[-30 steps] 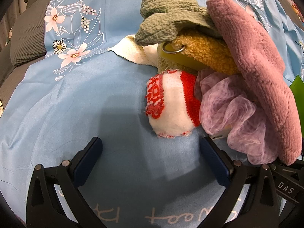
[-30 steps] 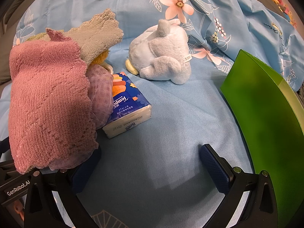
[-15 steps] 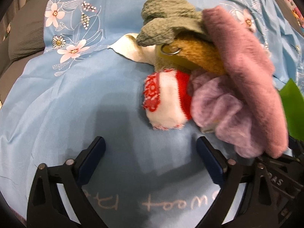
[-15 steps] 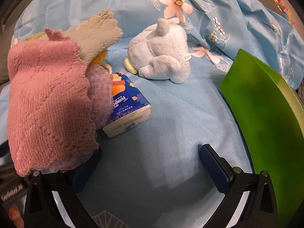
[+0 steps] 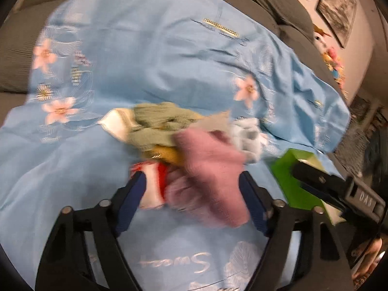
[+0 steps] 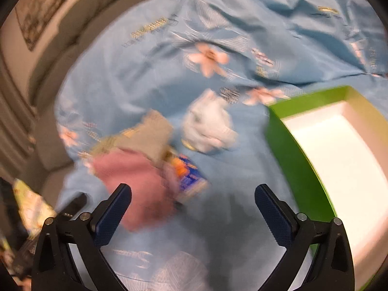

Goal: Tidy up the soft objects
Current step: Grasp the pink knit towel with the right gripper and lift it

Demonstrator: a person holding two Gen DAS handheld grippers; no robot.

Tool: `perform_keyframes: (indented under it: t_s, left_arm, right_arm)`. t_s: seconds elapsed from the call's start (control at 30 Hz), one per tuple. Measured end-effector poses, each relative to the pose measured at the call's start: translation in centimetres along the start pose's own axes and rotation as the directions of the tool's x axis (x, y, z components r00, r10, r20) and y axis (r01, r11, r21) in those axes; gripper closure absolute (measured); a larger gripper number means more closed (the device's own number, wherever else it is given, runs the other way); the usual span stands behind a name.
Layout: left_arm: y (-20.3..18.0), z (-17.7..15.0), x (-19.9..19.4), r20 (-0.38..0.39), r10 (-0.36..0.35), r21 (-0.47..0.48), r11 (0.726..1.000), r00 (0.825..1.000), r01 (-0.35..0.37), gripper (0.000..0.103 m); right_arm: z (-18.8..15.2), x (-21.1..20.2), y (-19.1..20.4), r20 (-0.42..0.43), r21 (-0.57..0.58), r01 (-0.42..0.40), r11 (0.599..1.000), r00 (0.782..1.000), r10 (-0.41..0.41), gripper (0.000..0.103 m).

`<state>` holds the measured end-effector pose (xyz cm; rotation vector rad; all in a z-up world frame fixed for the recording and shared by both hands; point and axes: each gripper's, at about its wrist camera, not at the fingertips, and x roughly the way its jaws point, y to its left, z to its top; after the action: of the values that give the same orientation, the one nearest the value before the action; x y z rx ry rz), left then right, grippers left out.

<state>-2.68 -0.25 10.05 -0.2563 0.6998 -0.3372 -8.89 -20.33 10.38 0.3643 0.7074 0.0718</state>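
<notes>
A heap of soft things lies on the blue flowered sheet (image 5: 150, 55): a pink towel (image 5: 213, 172), a green cloth (image 5: 157, 123), a mustard plush piece (image 5: 167, 155), a red-and-white cloth (image 5: 155, 179) and a lilac mesh puff (image 5: 179, 189). My left gripper (image 5: 194, 194) is open, high above the heap and empty. My right gripper (image 6: 192, 208) is open and empty, also raised. In the right wrist view I see the pink towel (image 6: 135, 181), a pale blue plush toy (image 6: 208, 126) and a tissue pack (image 6: 191, 177). Both views are blurred.
A green box (image 6: 291, 160) with a white inside stands right of the heap and shows in the left wrist view (image 5: 291, 177). The other gripper's black body (image 5: 339, 189) crosses that view's right side. Grey sofa cushions (image 5: 278, 2) border the sheet at the back.
Both grippers have pulled up and back from the heap, so the objects look smaller and farther. The green box's white inside has come into view. Both stay open.
</notes>
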Motion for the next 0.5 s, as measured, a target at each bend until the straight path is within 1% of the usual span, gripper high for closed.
perform_keyframes:
  t_s: [0.03, 0.07, 0.1, 0.13, 0.2, 0.23, 0.27, 0.33, 0.4, 0.43, 0.47, 0.5]
  left_arm:
    - [-0.6, 0.4, 0.8, -0.026, -0.005, 0.017, 1.0, 1.0, 0.005, 0.042]
    - [-1.0, 0.8, 1.4, -0.049, 0.001, 0.03, 1.0, 0.999, 0.0, 0.053]
    - [-1.2, 1.1, 2.2, -0.074, 0.013, 0.045, 0.999, 0.997, -0.01, 0.06]
    - [-1.6, 1.5, 3.1, -0.101, 0.036, 0.062, 0.998, 0.994, -0.03, 0.071]
    - [-1.7, 2.2, 3.9, -0.104, 0.054, 0.073, 0.996, 0.993, -0.046, 0.073]
    - [-1.6, 2.5, 4.3, -0.106, 0.052, 0.071, 0.996, 0.993, -0.045, 0.075]
    - [-1.3, 2.5, 4.4, -0.108, 0.04, 0.063, 0.997, 0.993, -0.033, 0.077]
    - [-0.5, 2.0, 5.1, -0.119, -0.002, 0.034, 0.999, 0.993, 0.006, 0.082]
    - [0.1, 1.7, 5.8, -0.137, -0.016, 0.006, 1.0, 0.99, 0.017, 0.084]
    - [0.3, 1.7, 6.0, -0.144, -0.026, -0.017, 1.0, 0.989, 0.024, 0.086]
    - [0.3, 1.6, 5.8, -0.142, -0.045, -0.032, 0.999, 0.989, 0.04, 0.089]
    - [0.2, 1.6, 5.6, -0.141, -0.055, -0.033, 0.998, 0.988, 0.051, 0.089]
  right_arm:
    - [0.9, 0.0, 0.6, 0.002, 0.0, -0.057, 0.998, 0.998, 0.057, 0.008]
    - [1.5, 0.5, 1.4, -0.009, -0.005, -0.085, 0.996, 0.996, 0.085, 0.011]
    - [1.8, 1.0, 2.0, -0.02, -0.013, -0.1, 0.995, 0.995, 0.099, 0.013]
    - [2.6, 2.2, 3.2, -0.046, -0.037, -0.121, 0.992, 0.992, 0.119, 0.015]
    - [3.6, 4.3, 5.1, -0.072, -0.071, -0.14, 0.988, 0.988, 0.135, 0.017]
    - [4.2, 5.2, 5.5, -0.085, -0.073, -0.145, 0.987, 0.987, 0.139, 0.022]
    - [4.3, 5.7, 5.6, -0.091, -0.075, -0.152, 0.986, 0.985, 0.145, 0.026]
    - [4.3, 7.2, 6.1, -0.108, -0.078, -0.172, 0.982, 0.981, 0.163, 0.029]
    - [3.6, 8.5, 6.0, -0.142, -0.072, -0.176, 0.982, 0.976, 0.164, 0.035]
    - [3.5, 9.1, 5.9, -0.161, -0.065, -0.176, 0.982, 0.973, 0.164, 0.045]
    - [3.2, 9.6, 5.7, -0.175, -0.053, -0.179, 0.982, 0.97, 0.167, 0.059]
    - [3.1, 9.8, 5.4, -0.181, -0.038, -0.184, 0.982, 0.968, 0.174, 0.066]
